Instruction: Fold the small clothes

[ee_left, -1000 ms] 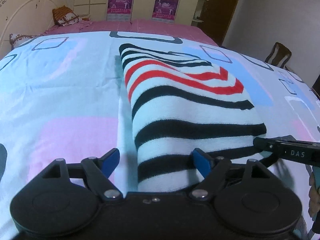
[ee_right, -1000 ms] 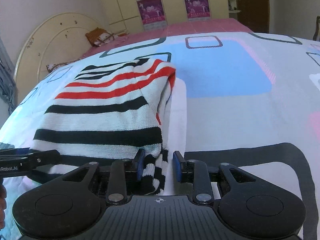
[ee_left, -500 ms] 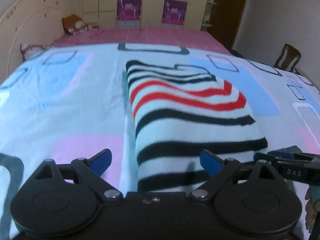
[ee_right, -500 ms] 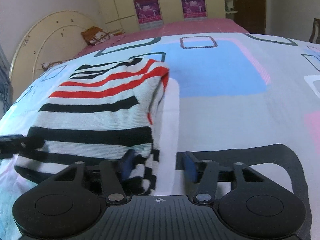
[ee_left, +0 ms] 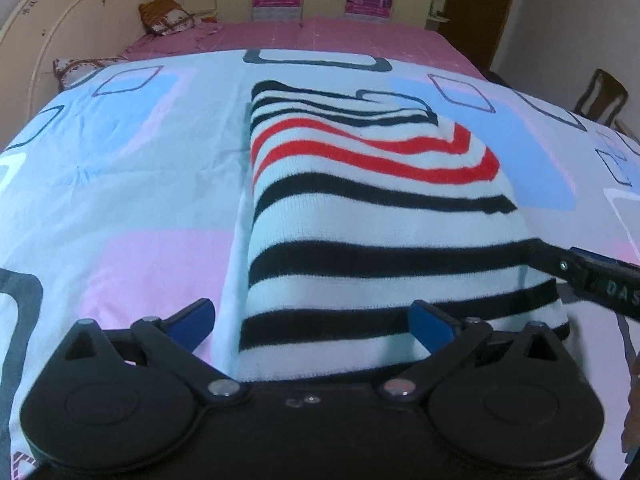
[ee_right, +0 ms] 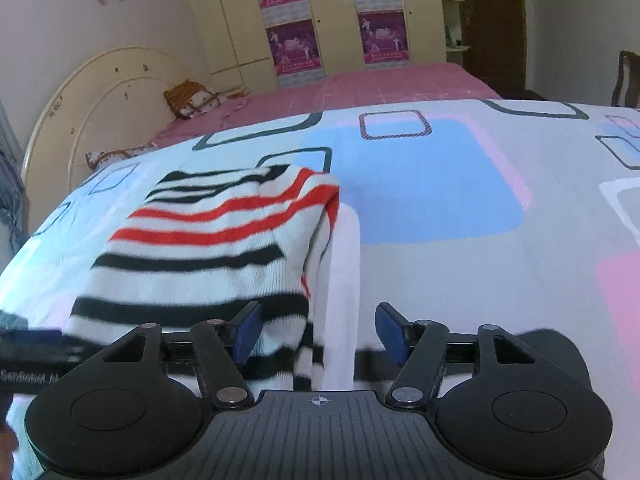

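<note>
1. The striped sweater point(ee_left: 372, 216) — white with black and red bands — lies folded on the bed's patterned sheet point(ee_left: 120, 168), its near hem at the two tools.
2. The left tool point(ee_left: 314, 322) has its jaws spread wide and opening further; the sweater's near left corner lies between the blue pads point(ee_left: 430, 326), which do not press on it.
3. The right tool point(ee_right: 318, 334) is also opening — the sweater's right folded edge hangs between its pads point(ee_right: 248, 332), with clear gaps on both sides.
4. Far behind, a pink bed cover point(ee_right: 360, 88), a cream headboard point(ee_right: 100, 96) and a wardrobe with purple posters point(ee_right: 294, 46) fill the room.
5. A wooden chair point(ee_left: 604, 98) stands far right.
</note>
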Demonstrator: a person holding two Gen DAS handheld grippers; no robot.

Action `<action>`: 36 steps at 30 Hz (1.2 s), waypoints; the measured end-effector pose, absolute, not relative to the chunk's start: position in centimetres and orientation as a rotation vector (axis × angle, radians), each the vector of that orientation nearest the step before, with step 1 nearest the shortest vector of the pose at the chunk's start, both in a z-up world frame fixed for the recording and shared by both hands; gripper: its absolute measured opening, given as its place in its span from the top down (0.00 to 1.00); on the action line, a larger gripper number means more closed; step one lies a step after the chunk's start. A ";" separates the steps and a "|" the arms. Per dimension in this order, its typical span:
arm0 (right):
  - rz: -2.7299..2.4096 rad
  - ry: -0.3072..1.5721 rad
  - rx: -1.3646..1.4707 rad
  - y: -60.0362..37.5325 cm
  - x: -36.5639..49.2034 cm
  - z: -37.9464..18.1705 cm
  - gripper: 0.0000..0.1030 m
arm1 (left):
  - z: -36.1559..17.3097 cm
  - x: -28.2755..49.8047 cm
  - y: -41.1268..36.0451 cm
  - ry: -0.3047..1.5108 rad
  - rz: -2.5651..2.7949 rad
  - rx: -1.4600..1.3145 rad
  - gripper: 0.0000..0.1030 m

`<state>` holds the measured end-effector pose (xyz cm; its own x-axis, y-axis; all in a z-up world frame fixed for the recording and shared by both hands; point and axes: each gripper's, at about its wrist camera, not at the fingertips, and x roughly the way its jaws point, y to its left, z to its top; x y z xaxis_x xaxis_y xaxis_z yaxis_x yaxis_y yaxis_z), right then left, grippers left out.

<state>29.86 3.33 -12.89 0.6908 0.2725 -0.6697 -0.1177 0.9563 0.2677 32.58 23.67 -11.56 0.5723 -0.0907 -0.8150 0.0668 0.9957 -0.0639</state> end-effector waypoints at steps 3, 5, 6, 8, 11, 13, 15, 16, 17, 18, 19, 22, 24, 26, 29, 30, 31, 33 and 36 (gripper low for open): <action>0.214 0.774 0.183 4.3 31.0 -12.8 0.35 | -11.0 32.5 23.4 0.929 -0.054 0.001 0.00; 0.200 0.810 0.106 5.4 31.9 -13.6 0.26 | -10.6 32.6 23.4 0.927 -0.033 -0.010 0.00; 0.207 0.819 0.087 5.7 32.0 -13.9 0.25 | -10.3 32.5 23.4 0.926 -0.013 -0.016 0.01; 0.207 0.814 0.084 5.7 31.9 -13.8 0.25 | -9.7 32.0 23.4 0.896 0.027 -0.016 0.05; 0.226 0.805 0.113 5.1 31.0 -13.3 0.25 | -8.6 30.4 23.2 0.817 0.063 0.006 0.04; 0.237 0.792 0.117 4.9 29.8 -12.8 0.25 | -7.8 29.2 22.9 0.790 0.078 0.017 0.04; 0.257 0.774 0.122 4.6 28.3 -12.3 0.25 | -7.1 28.1 22.7 0.787 0.073 0.014 0.04; 0.268 0.766 0.125 4.4 27.5 -11.9 0.25 | -6.7 27.6 22.6 0.793 0.069 0.011 0.04; 0.279 0.760 0.126 4.3 26.7 -11.5 0.25 | -6.3 26.9 22.5 0.797 0.063 0.006 0.05; 0.291 0.757 0.127 4.1 25.9 -11.2 0.25 | -5.9 26.0 22.4 0.794 0.060 0.003 0.05; 0.306 0.752 0.128 3.8 24.9 -10.8 0.23 | -5.4 25.3 22.3 0.787 0.064 0.006 0.05; 0.338 0.744 0.129 3.1 21.8 -9.4 0.05 | -3.9 22.0 21.5 0.759 0.059 0.034 0.05; 0.360 0.732 0.119 2.4 19.1 -8.2 0.04 | -2.8 19.9 21.1 0.752 0.046 0.043 0.05; 0.365 0.720 0.094 1.6 16.4 -7.1 0.04 | -1.8 17.8 20.9 0.749 0.044 0.032 0.04; 0.350 0.686 0.091 0.2 12.5 -5.2 0.00 | -0.5 14.4 20.7 0.740 0.050 0.014 0.03; 0.343 0.667 0.098 -0.4 11.1 -4.5 0.00 | -0.1 13.1 20.7 0.734 0.056 0.010 0.03; 0.335 0.652 0.105 -0.7 10.0 -3.7 0.00 | 0.3 12.2 20.7 0.729 0.061 0.008 0.03; 0.312 0.621 0.112 -1.3 7.6 -2.1 0.00 | 0.9 10.2 20.5 0.720 0.074 0.010 0.02; 0.314 0.562 0.119 -1.9 4.6 -0.1 0.00 | 1.8 7.8 20.4 0.708 0.091 0.015 0.01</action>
